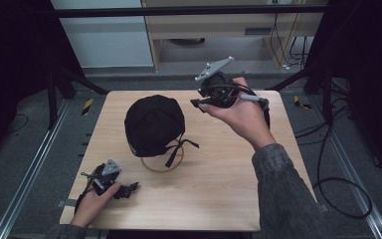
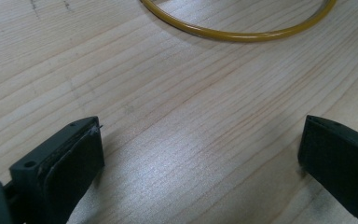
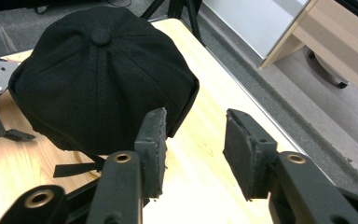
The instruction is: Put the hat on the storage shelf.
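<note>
A black cap [image 1: 153, 123] rests crown up in the middle of the wooden table [image 1: 219, 179], over a yellow ring [image 1: 165, 166] whose front arc pokes out below it. A black strap [image 1: 176, 149] trails from the cap across the ring. My left gripper [image 1: 129, 189] lies low at the table's near left, open and empty, with the yellow ring [image 2: 242, 32] ahead of its jaws. My right gripper [image 1: 199, 103] is held above the far right part of the table, open and empty, its jaws pointing toward the cap [image 3: 102, 74].
The table stands on grey carpet with metal rails [image 1: 35, 164] along both sides. Cables [image 1: 338, 189] lie on the floor at the right. A pale wooden cabinet [image 1: 229, 30] stands beyond the far edge. Bare wood spans the near right of the table.
</note>
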The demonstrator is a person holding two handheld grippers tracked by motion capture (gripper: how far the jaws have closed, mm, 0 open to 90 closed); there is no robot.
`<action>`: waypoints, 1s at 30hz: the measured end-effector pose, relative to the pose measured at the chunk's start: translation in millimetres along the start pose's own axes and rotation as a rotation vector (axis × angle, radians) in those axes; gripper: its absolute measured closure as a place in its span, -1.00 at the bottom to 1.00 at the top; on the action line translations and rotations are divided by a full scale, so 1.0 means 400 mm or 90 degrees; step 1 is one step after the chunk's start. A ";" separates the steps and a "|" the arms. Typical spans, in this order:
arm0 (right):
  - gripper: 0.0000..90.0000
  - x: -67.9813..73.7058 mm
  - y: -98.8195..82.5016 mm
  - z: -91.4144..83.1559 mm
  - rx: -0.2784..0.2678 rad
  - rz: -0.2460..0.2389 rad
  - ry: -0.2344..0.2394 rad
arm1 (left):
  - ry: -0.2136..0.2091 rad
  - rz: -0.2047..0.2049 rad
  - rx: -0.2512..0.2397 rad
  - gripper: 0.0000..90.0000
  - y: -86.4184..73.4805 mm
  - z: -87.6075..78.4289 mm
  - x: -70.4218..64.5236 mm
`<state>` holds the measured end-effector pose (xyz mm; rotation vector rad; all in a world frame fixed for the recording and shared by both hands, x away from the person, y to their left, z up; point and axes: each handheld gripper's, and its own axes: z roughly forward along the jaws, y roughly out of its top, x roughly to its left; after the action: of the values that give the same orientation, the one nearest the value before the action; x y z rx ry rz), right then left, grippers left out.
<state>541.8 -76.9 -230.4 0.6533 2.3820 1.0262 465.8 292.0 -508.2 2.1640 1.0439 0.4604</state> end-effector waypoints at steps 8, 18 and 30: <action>-0.10 -0.005 -0.020 -0.015 -0.004 0.016 -0.022 | 0.000 0.000 0.000 -1.00 0.000 0.000 0.000; -0.66 -0.016 -0.050 -0.040 -0.015 0.041 -0.056 | 0.000 0.000 0.000 -1.00 0.000 0.000 0.000; -0.90 -0.036 -0.108 -0.068 -0.036 0.069 -0.104 | 0.000 0.000 0.000 -1.00 0.000 -0.001 -0.001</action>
<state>526.9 -126.0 -243.1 0.8205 2.1899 1.0391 465.4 292.0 -508.2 2.1646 1.0432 0.4596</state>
